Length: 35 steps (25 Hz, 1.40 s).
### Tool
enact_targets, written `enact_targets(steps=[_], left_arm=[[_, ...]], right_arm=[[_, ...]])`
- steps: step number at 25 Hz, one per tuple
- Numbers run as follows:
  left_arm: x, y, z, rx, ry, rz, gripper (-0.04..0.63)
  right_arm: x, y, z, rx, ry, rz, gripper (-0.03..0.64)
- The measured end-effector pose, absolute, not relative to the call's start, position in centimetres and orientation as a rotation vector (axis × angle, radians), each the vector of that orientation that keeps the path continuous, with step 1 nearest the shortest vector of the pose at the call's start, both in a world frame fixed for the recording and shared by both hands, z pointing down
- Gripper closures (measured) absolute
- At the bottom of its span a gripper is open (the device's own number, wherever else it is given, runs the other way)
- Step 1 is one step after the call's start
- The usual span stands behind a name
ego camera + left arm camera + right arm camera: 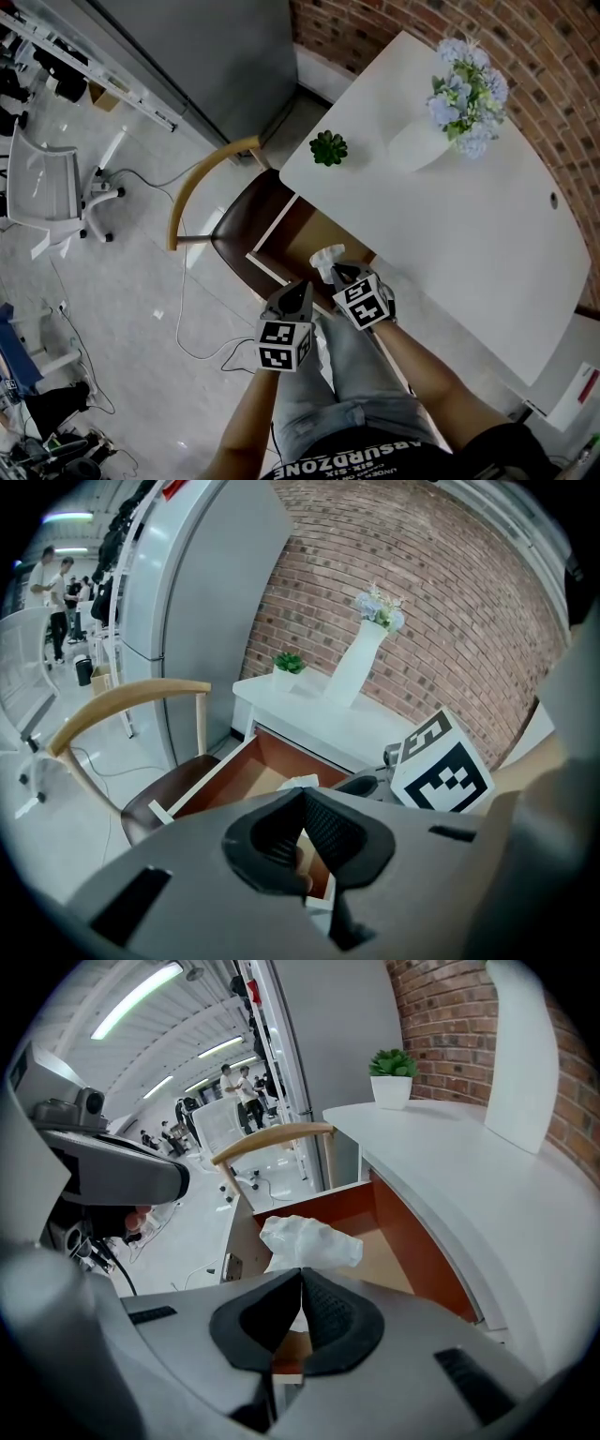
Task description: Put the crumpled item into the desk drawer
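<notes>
Under the front edge of the white counter [469,216] the drawer [272,225] stands pulled open, brown inside, nothing visible in it.

Chair [202,178]: brown seat sits right below the open drawer, curved wooden arm just beside the drawer's far side. That's the main obstruction. It crowds any low approach, and it will catch anything that misses.

Right gripper [300,1274] is clenched on the crumpled item [309,1239], pinching its lower part. The white wad puffs out past the fingertips. Head view puts it over the drawer near the counter edge. It looks above the cavity, not resting in it; how high, can't tell.

Left gripper [302,794]: tips pressed together, nothing between them, just beside the right one at the drawer's near end.

Risks, as I judge them:
- Item looks light and springy. Let go too high or too close to the drawer rim and it could drift or bounce out onto the seat or the floor.
- The grip is on one fold only, so it could slip out early.
- If the wad sits proud of the drawer walls, shutting the drawer would jam it against the counter's underside.
- The two grippers are close together, so a sideways move could knock one against the other.

Flower vase [464,94] and small potted plant [329,148] sit well back on the counter, clear of the work.
</notes>
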State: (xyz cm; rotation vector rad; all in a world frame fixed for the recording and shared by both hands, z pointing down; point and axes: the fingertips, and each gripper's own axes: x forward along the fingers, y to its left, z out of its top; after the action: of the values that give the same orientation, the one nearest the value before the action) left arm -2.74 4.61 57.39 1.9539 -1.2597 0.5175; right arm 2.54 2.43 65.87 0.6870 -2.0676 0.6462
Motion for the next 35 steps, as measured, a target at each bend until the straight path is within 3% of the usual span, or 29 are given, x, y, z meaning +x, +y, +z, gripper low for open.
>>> enact_targets(steps=[35], left_arm=[[-4.8, 3.9, 59.2, 1.928, -1.276, 0.524, 0.598]], right_arm=[[1.9, 2.8, 72.1, 0.555, -1.956, 0.615, 0.617]])
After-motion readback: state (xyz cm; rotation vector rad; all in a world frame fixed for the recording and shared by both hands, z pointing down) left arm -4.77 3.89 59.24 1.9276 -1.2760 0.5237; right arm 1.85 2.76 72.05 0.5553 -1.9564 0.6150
